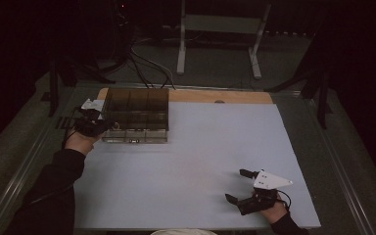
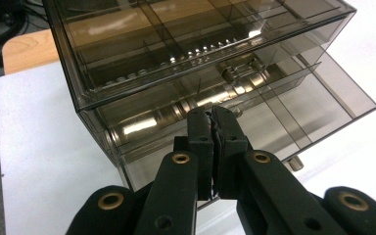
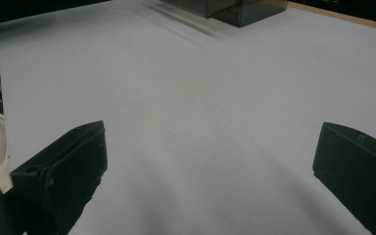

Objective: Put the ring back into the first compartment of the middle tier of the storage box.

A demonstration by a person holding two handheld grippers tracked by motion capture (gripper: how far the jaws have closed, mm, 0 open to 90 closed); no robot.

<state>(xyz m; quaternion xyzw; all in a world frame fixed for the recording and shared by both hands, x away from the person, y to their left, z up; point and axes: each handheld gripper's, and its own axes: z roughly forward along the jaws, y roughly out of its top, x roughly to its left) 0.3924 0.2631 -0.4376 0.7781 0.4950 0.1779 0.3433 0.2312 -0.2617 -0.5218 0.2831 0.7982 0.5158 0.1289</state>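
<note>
High view has the left gripper (image 1: 98,126) at the near left corner of a smoky plastic drawer box (image 1: 136,113) on the table (image 1: 196,147), jaws pressed together at a partly pulled-out drawer (image 2: 254,112); right gripper (image 1: 241,186) rests near the front right, jaws wide apart, holding nothing

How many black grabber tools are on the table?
2. The left tool is shut, against the smoky plastic drawer box. The right tool is open near the table's front right.

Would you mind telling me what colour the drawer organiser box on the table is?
The organiser box is a see-through smoky brown; the left gripper view shows this best.
</note>
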